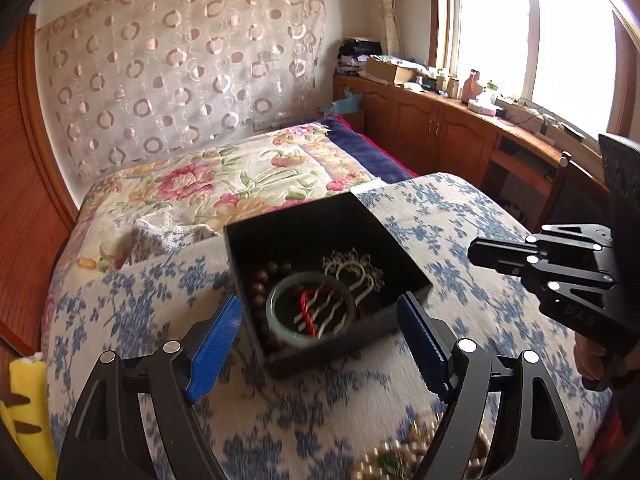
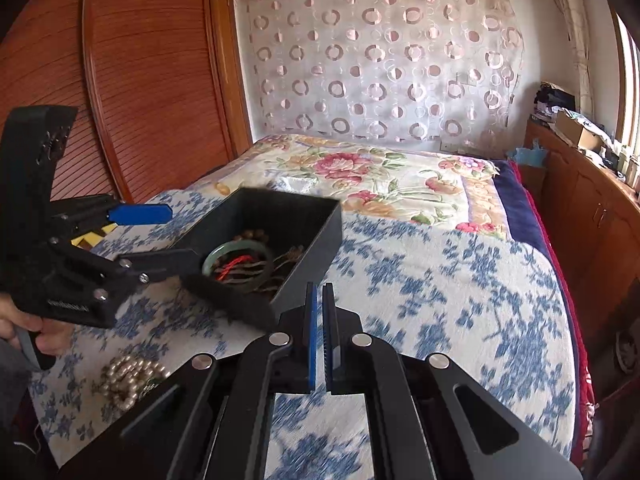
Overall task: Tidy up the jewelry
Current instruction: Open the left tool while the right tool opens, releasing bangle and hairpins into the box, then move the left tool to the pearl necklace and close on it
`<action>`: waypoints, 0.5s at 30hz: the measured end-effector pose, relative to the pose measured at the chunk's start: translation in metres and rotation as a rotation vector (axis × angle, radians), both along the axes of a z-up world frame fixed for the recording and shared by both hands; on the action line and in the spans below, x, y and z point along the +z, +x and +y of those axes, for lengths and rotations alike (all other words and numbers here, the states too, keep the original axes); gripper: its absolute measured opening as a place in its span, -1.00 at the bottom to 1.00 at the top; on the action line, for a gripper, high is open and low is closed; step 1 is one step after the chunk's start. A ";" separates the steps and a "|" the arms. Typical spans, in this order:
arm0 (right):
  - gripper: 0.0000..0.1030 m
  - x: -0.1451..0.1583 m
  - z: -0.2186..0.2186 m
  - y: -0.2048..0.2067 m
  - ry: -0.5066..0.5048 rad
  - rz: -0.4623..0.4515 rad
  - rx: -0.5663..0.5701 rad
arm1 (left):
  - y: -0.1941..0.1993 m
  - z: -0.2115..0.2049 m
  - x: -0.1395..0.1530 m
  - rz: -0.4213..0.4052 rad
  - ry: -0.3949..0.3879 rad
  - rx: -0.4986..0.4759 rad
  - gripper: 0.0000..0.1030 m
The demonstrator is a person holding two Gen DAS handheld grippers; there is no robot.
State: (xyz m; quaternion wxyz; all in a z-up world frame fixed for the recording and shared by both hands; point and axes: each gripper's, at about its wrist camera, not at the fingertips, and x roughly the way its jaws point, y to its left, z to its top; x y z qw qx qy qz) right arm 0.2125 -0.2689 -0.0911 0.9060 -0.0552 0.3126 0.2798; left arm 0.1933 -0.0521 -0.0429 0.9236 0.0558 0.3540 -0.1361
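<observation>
We find the open black square box [image 1: 320, 236] resting on the blue-and-white floral bedspread [image 1: 460, 216] of the bed, holding a pale green jade bangle [image 1: 280, 322], brown wooden beads [image 1: 260, 284] and a red cord [image 1: 307, 314]. A pearl bead strand [image 2: 128, 380] lies outside, nearer us. The left claw [image 1: 320, 340] stands apart, empty, before the box. The right claw [image 2: 320, 336] is pressed together, empty.

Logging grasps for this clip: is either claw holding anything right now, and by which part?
Nothing is held. The left claw stands open before the black box; the right claw is shut on nothing.
</observation>
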 end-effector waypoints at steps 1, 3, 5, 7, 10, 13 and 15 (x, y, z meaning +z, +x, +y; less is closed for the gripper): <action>-0.92 -0.001 0.001 -0.005 -0.001 0.002 0.005 | -0.006 0.002 0.000 0.000 -0.003 0.001 0.49; -0.92 -0.005 0.004 -0.014 -0.004 0.011 0.016 | -0.016 0.005 -0.001 -0.001 -0.007 0.004 0.49; -0.92 -0.010 0.008 -0.022 -0.014 0.028 0.031 | -0.028 0.011 -0.005 0.006 -0.014 0.014 0.49; -0.92 -0.018 0.012 -0.030 -0.027 0.048 0.041 | -0.037 0.016 -0.010 0.017 -0.020 0.022 0.49; -0.73 -0.030 0.016 -0.040 -0.044 0.087 0.053 | -0.051 0.023 -0.018 0.029 -0.027 0.032 0.49; -0.61 -0.041 0.020 -0.050 -0.065 0.111 0.070 | -0.064 0.029 -0.024 0.040 -0.031 0.041 0.49; -0.61 -0.047 0.022 -0.056 -0.081 0.130 0.083 | -0.074 0.032 -0.028 0.043 -0.030 0.048 0.49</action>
